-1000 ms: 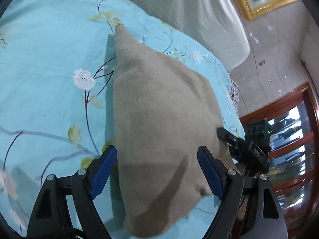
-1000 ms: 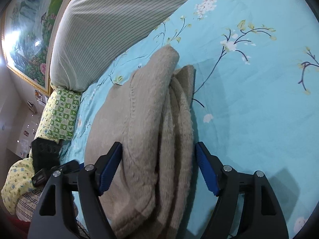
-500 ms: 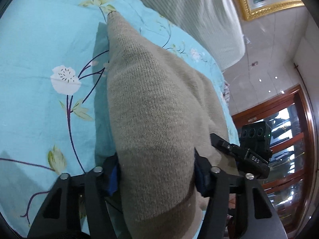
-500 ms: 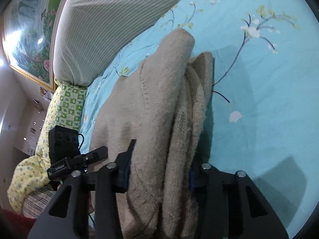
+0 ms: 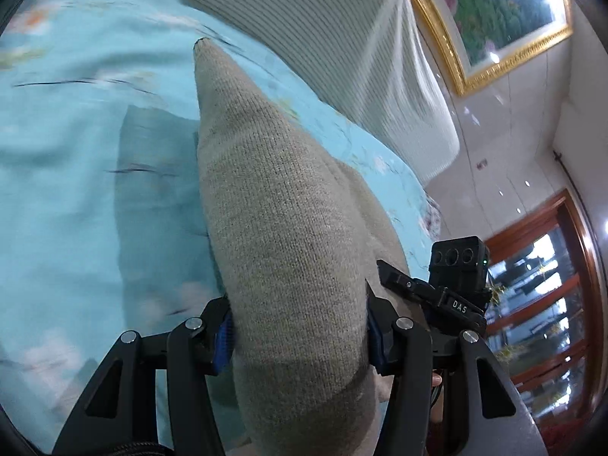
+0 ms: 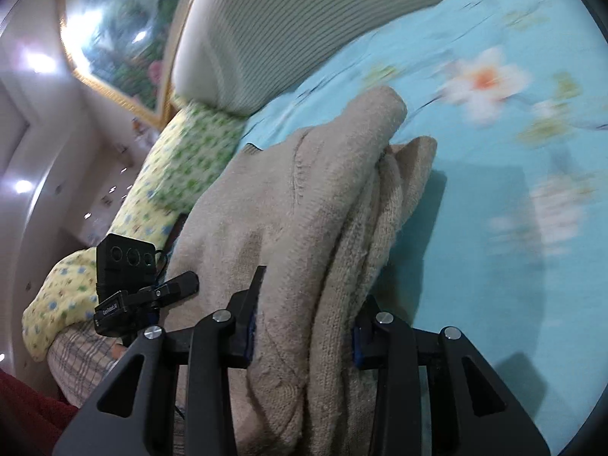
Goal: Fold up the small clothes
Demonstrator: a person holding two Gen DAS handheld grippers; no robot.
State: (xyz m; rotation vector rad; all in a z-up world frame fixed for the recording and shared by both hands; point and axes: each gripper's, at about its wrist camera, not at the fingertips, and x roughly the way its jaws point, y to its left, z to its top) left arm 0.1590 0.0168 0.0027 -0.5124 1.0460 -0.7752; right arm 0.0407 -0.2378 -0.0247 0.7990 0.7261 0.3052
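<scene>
A folded beige knit garment [image 5: 281, 228] is held above the blue floral bedsheet [image 5: 76, 190]. My left gripper [image 5: 298, 336] is shut on its folded edge, and the cloth bulges between the blue pads. In the right wrist view the same garment [image 6: 304, 228] shows as several stacked layers, and my right gripper [image 6: 304, 336] is shut on them. Each gripper shows in the other's view: the right one [image 5: 437, 296] and the left one [image 6: 152, 292].
A white ribbed pillow or headboard [image 5: 342, 38] lies beyond the garment. A green and yellow patterned pillow [image 6: 182, 159] is at the left in the right wrist view. A gold-framed painting [image 5: 494, 19] hangs on the wall, and a wooden cabinet [image 5: 551, 304] stands at the right.
Both grippers closed from open onto the beige garment and have lifted it off the sheet. The background now blurs with motion.
</scene>
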